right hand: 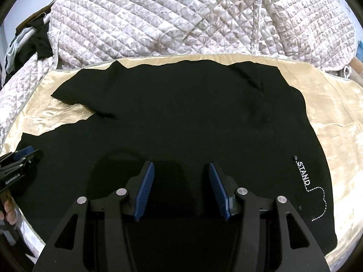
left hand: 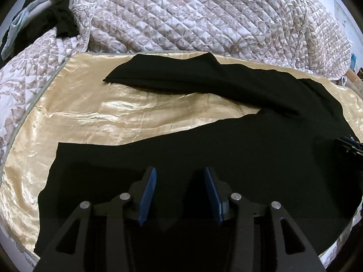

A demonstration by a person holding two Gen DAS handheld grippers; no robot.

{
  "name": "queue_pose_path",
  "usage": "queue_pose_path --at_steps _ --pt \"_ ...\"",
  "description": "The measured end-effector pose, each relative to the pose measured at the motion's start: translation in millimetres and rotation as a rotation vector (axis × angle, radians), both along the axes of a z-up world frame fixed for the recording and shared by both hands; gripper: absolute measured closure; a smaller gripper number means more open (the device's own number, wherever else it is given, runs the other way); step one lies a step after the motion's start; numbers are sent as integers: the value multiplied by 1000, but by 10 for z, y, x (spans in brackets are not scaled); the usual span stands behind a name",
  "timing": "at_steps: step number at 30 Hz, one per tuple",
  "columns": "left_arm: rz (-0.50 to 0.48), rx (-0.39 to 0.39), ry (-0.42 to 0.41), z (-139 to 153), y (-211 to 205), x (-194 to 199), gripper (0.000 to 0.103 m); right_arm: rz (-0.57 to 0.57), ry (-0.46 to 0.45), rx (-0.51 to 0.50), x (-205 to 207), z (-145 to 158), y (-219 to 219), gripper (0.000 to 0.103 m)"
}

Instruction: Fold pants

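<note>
Pants (right hand: 181, 117) are black, some soft knit by the look of it, spread flat on a shiny gold sheet (left hand: 95, 113) that covers the near part of the bed, with a quilt (left hand: 204, 18) bunched up along the far edge. Waist end sits toward the right side, with white "STAND" lettering (right hand: 302, 173) near that edge, and the two legs splay apart toward the left edge, gold showing between them. Left gripper (left hand: 180, 179) hangs over the near leg, jaws partly apart and nothing between them; right gripper (right hand: 181, 174) is over the hip area, same deal, half open and empty. My guess is this stuff is light and floppy, so it'll sag and wrinkle if lifted from one spot, and that satin probably lets it slide around. I'd pinch the far leg at its hem and near the crotch, then carry it over onto the near leg.
</note>
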State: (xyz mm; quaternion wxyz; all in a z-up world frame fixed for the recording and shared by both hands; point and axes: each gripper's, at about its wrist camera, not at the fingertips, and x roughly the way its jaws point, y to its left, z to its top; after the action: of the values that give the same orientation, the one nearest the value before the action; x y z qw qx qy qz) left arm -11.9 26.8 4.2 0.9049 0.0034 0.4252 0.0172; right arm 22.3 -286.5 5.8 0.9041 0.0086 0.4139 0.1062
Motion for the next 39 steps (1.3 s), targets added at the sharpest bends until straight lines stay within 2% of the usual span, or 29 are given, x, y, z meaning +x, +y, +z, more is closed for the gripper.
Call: queue_pose_path --at_steps 7,10,11,13,20,24,29,33,36,37,38,39 --pt "-43 -53 7 186 -55 170 56 22 18 15 69 107 8 52" --pt "-67 -65 -7 316 -67 353 50 48 16 22 181 244 -2 52" --pt "-73 -65 -12 350 -68 432 48 57 14 32 237 292 -13 48" --pt "-84 -66 -12 398 -66 627 46 65 9 37 389 376 -28 41" --pt "-89 -76 -14 509 -50 1417 41 44 9 63 1161 557 -117 40" --pt "-103 -64 -3 437 -152 1871 41 31 13 68 1593 518 -195 40" --pt "-107 -21 29 244 -285 2360 40 11 61 58 2115 319 -263 40" --pt "-87 18 75 -8 -310 2687 40 14 111 -3 2401 134 -210 40" --pt "-100 13 58 -125 -338 2738 38 36 175 -70 2511 -78 -118 40" --pt "-103 27 51 -143 -364 2732 39 44 154 -87 2491 -84 -93 40" --pt "-107 38 41 -152 -391 2724 43 48 154 -102 2483 -83 -72 45" --pt "-116 44 31 -156 -419 2709 52 51 151 -96 2484 -73 -67 54"
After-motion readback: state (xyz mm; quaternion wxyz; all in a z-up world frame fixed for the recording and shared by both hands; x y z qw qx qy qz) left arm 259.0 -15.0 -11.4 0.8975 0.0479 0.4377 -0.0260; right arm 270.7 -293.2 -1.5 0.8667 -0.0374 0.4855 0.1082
